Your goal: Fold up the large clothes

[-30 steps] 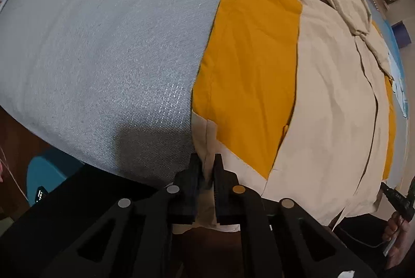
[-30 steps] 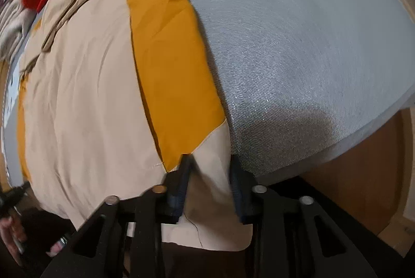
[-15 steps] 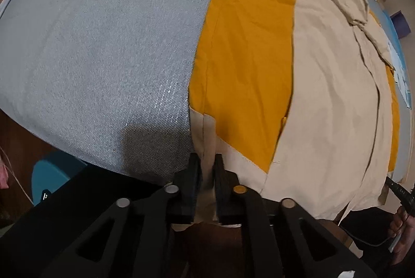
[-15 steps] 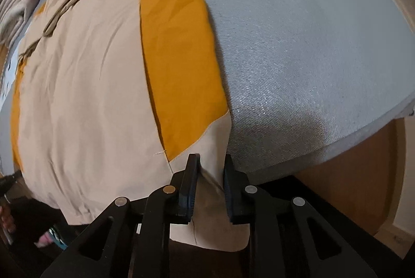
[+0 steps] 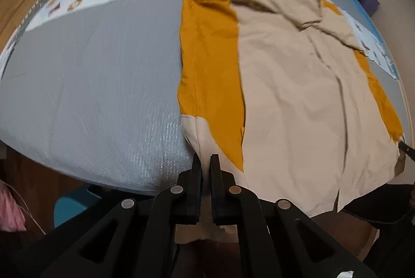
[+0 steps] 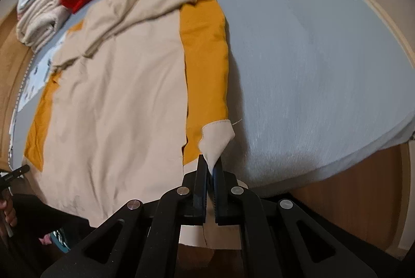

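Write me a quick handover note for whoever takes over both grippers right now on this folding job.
Left gripper: shut on the beige hem corner of the beige and mustard garment.
Right gripper: just closed, now shut on the opposite hem corner.
Garment: spread lengthwise on the grey bed cover, sleeves already folded in across the top, collar end far from you.
Done: side folds, both bottom corners gripped and coming up.
Left: probably carry the hem toward the collar, lay it flat, fold again if needed.

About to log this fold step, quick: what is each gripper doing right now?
Left gripper: shut on the garment's near hem corner.
Right gripper: jaws just closed, shut on the garment's other hem corner.
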The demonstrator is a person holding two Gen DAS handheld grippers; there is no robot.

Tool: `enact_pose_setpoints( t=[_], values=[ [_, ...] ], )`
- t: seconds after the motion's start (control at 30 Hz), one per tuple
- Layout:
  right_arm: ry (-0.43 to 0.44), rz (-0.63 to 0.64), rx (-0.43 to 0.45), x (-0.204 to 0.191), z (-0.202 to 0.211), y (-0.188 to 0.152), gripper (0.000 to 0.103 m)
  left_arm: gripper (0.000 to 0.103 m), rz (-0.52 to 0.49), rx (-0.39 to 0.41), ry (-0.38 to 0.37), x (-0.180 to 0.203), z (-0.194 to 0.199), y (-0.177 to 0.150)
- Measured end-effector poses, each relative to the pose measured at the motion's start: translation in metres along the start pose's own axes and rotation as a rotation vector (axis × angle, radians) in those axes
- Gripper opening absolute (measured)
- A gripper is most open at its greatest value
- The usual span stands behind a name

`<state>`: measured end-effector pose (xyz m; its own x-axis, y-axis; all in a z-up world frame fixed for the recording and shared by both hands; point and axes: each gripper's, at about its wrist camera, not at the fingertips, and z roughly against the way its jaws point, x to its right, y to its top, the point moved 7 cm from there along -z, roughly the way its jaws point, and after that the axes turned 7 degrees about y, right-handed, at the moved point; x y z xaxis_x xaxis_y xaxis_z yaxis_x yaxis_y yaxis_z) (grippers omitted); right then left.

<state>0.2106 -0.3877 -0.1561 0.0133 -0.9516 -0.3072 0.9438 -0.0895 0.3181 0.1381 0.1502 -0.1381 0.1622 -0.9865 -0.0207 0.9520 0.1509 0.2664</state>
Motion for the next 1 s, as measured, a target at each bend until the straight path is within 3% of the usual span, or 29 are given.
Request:
enact_pose_setpoints(
  t=[0.4, 0.6, 1.0],
  values=[
    [0.106, 0.028, 0.179, -0.048, 0.064, 0.024, 0.004, 0.002, -0.04, 0.128, -0.066, -0.001, 0.061, 0.013],
    [0.177, 0.032, 0.245, -0.054, 0.108, 0.025, 0.003, 0.002, -0.051, 0.175, -0.178, -0.005, 0.103, 0.015],
    [0.258, 0.013, 0.305, -0.045, 0.2, -0.034, 0.003, 0.001, -0.042, 0.215, -0.318, -0.048, 0.185, -0.023]
  ],
)
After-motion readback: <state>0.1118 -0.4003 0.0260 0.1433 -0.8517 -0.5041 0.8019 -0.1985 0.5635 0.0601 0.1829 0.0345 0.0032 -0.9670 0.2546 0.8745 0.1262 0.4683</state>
